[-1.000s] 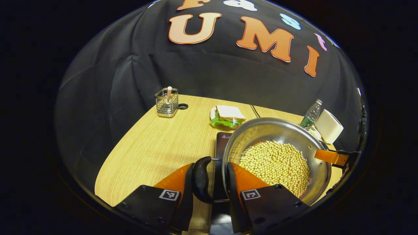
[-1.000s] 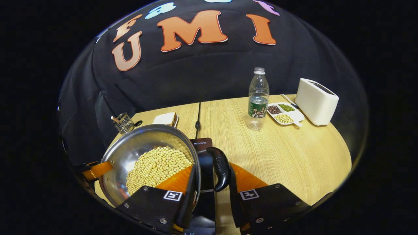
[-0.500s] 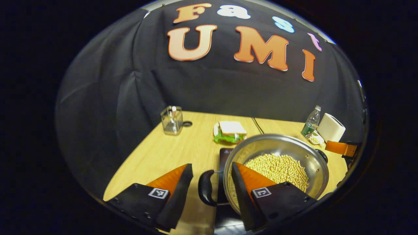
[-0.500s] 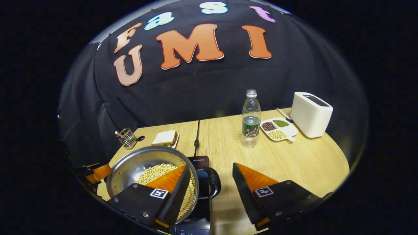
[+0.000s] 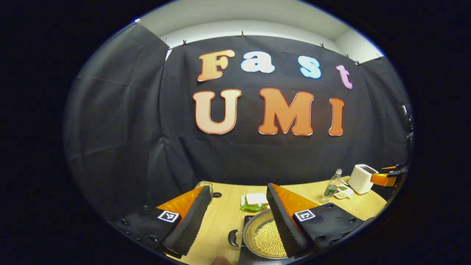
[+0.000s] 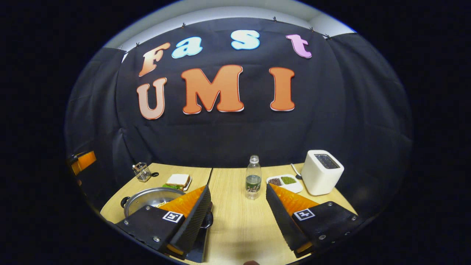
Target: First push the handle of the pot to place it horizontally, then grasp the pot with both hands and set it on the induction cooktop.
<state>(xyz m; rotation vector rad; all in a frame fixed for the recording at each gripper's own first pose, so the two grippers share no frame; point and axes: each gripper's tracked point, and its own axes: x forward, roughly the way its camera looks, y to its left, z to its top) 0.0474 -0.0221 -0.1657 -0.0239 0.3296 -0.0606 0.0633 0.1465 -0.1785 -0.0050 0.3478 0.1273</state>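
Observation:
A steel pot [image 5: 257,225] holding soybeans sits on the black induction cooktop [image 5: 247,221], with one black side handle [image 5: 233,238] pointing left. My left gripper [image 5: 238,188] hangs open well above and behind it, holding nothing. In the right gripper view the pot [image 6: 147,197] lies low at the left, partly behind one finger, and a black handle [image 6: 209,220] and a corner of the cooktop [image 6: 198,246] peek out below. My right gripper [image 6: 238,187] is open too, raised clear of the pot. Each gripper appears at the edge of the other's view [image 5: 386,178] [image 6: 82,161].
On the wooden table [image 6: 239,224] stand a water bottle [image 6: 253,182], a white toaster [image 6: 322,176], a divided dish of beans [image 6: 285,181], a sandwich on a plate [image 6: 178,180] and a wire utensil holder [image 6: 141,171].
Both grippers let go of the pot's side handles, opened wide, then rose and drew back. The pot stays on the cooktop.

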